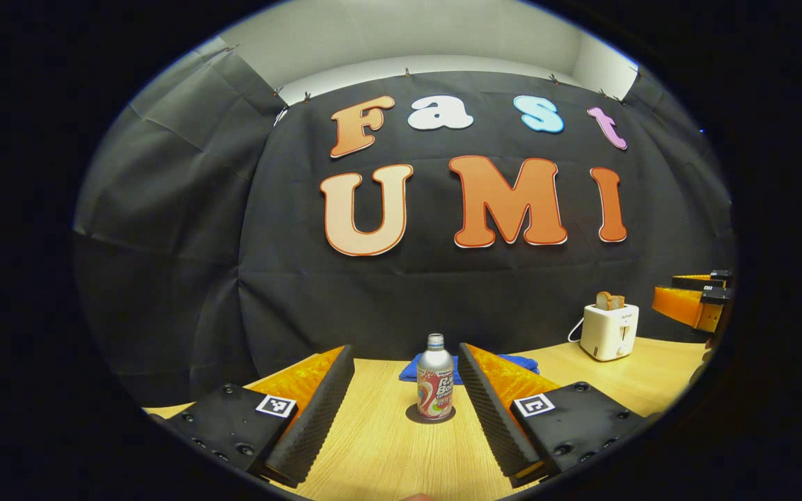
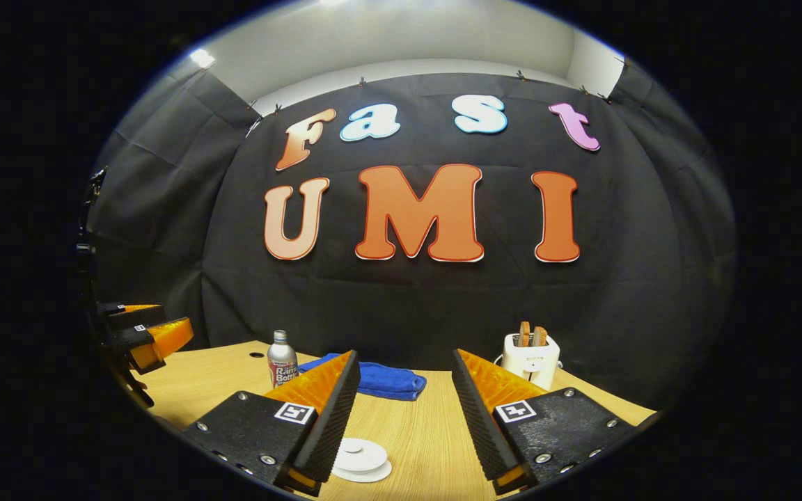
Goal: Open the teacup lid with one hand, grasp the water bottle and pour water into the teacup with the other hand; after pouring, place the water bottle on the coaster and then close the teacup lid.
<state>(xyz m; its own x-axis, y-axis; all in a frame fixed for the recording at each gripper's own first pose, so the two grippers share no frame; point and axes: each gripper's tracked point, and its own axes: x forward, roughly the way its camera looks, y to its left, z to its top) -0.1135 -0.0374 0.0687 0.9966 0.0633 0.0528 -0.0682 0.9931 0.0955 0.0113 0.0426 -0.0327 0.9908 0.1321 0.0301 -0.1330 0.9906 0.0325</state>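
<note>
My left gripper [image 1: 406,403] hangs low over the pale wooden table [image 1: 387,452], which I take as my landmark: its two ridged fingers are spread wide and level, nothing between their pads touching them. My right gripper [image 2: 401,410] sits just above the same table, fingers equally parted and gripping nothing. Seen from the left gripper view, it hovers off the table's far right edge; its grip looks parted, though the rim distorts it.
</note>
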